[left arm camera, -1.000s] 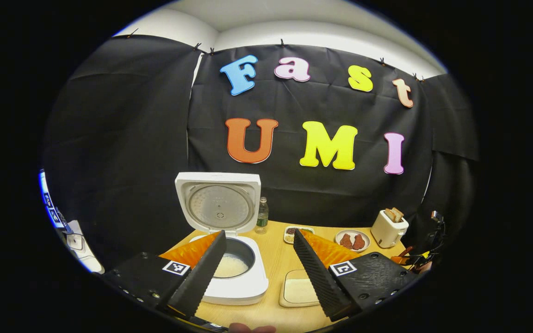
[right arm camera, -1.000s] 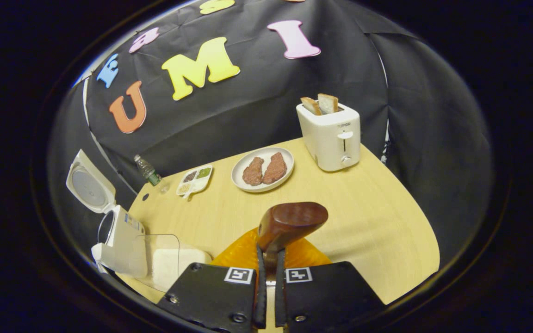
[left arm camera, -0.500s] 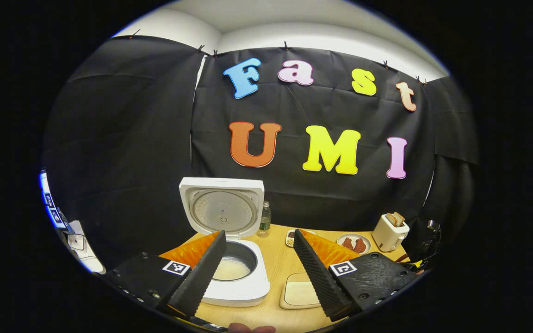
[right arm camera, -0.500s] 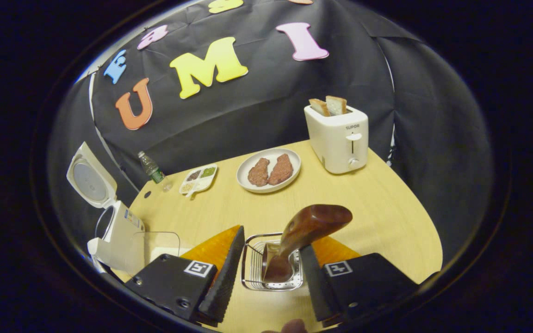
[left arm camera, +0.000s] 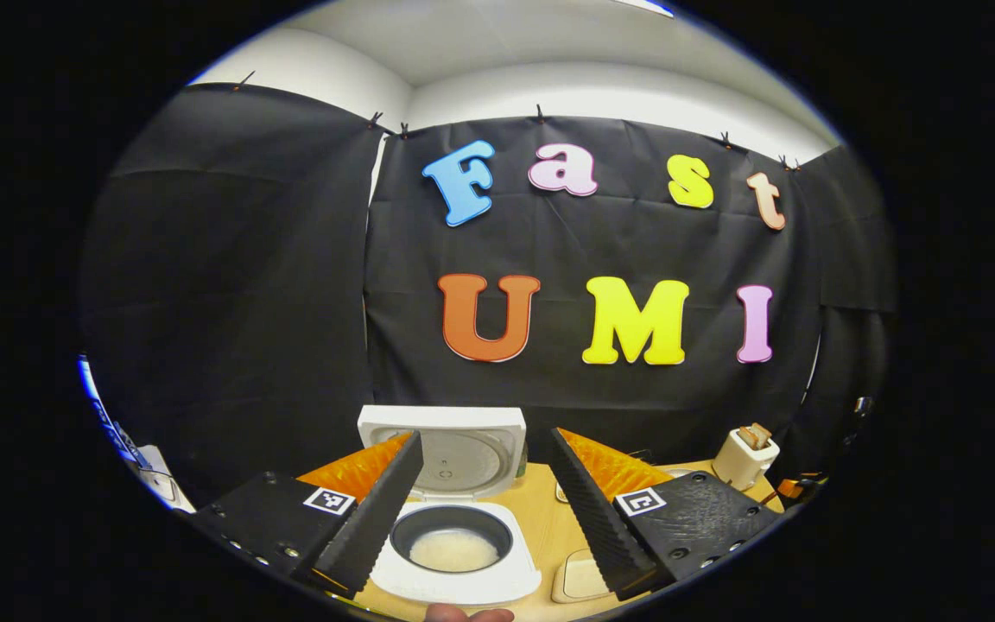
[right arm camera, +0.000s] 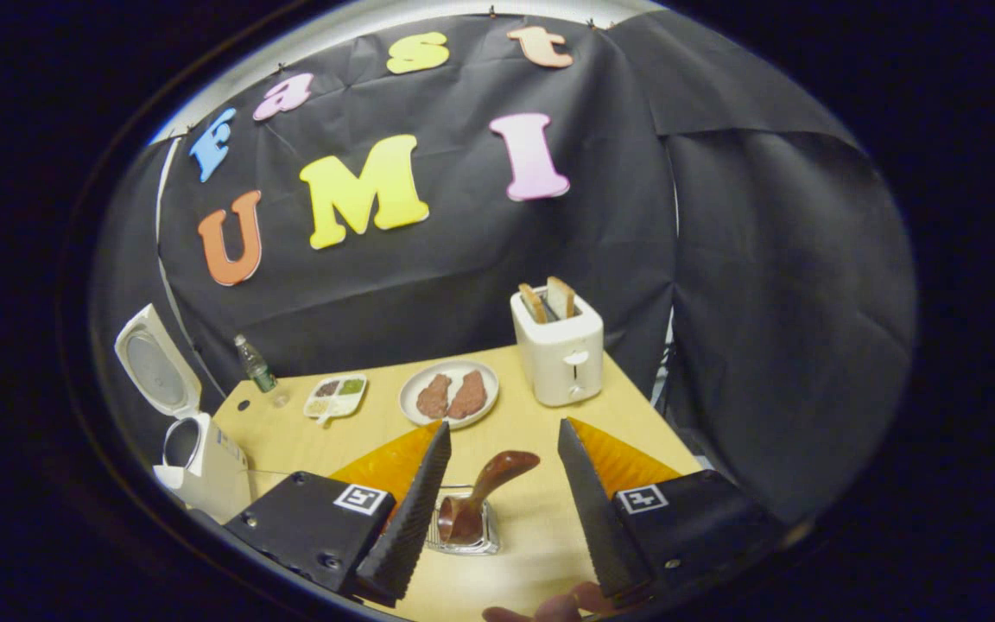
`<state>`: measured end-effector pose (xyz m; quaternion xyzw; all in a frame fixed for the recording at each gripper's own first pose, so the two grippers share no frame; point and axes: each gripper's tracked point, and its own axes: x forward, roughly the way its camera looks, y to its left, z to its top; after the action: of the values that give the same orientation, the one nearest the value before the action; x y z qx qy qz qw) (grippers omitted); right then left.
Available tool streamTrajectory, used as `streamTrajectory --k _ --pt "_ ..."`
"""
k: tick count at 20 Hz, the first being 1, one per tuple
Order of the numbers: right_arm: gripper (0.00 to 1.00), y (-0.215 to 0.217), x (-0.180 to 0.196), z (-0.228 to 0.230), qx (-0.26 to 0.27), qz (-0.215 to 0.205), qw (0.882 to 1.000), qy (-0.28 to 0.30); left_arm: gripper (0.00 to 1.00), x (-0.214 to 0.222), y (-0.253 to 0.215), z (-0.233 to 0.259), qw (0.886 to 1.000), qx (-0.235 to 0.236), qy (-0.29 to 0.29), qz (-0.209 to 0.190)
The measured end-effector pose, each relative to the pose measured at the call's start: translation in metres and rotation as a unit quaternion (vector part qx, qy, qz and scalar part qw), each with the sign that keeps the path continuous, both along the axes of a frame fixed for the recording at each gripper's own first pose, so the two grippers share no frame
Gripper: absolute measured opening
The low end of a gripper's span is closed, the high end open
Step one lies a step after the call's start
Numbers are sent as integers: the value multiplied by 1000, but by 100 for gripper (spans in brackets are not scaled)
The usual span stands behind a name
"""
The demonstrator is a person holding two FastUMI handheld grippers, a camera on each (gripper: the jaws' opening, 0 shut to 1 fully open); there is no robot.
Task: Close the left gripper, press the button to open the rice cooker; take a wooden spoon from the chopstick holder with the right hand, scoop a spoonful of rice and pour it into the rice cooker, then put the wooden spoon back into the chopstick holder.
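Note:
The white rice cooker point(left arm camera: 456, 580) stands open, its lid point(left arm camera: 454, 449) raised, white rice point(left arm camera: 453, 549) in the pot. My left gripper point(left arm camera: 484, 505) hangs open above and in front of it, holding nothing. In the right gripper view the cooker point(right arm camera: 195, 453) sits at the table's left edge. The brown wooden spoon point(right arm camera: 480, 497) stands bowl-down in the wire chopstick holder point(right arm camera: 461, 529), its handle leaning right. My right gripper point(right arm camera: 502, 510) is open, raised above the holder, with the spoon between its fingers but untouched.
On the wooden table point(right arm camera: 541, 510) are a white toaster point(right arm camera: 560, 352) with bread, a plate with two meat pieces point(right arm camera: 450, 395), a small divided dish point(right arm camera: 335, 396) and a bottle point(right arm camera: 254, 365). A flat rice container point(left arm camera: 579, 583) lies right of the cooker.
My right gripper opened and let go of the spoon, which now rests in the holder, then drew back and up. My left gripper also pulled back and lifted.

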<state>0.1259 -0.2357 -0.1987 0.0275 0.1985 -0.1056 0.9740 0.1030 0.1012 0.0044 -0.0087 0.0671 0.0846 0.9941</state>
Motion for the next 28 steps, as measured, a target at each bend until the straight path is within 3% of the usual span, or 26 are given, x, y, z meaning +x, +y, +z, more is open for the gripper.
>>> streamTrajectory --k 4,5,6,7,8,12,17,21,28 --pt "100 -6 -24 71 -58 -14 996 -66 94 47 24 28 1000 0 5 8" --pt "100 -5 -32 84 -70 -15 995 -76 94 59 27 31 1000 -4 9 8" --pt "98 -3 -42 94 -80 -13 993 -83 84 73 29 32 1000 -9 14 6" --pt "100 -2 -51 102 -88 -12 992 -87 94 86 32 30 1000 -14 24 4" --pt "100 -1 -60 109 -94 -13 991 -91 94 98 40 21 999 -16 38 5" --pt "100 -10 -92 104 -94 -37 992 -73 94 145 61 -17 993 -33 110 3" --pt "100 -21 -112 90 -88 -69 992 -49 95 179 85 -65 977 -67 203 19" --pt "100 -17 -112 83 -78 -76 993 -41 95 185 85 -87 969 -83 232 18" --pt "100 11 -100 83 -89 -45 994 -42 97 168 82 -108 955 -87 282 21"
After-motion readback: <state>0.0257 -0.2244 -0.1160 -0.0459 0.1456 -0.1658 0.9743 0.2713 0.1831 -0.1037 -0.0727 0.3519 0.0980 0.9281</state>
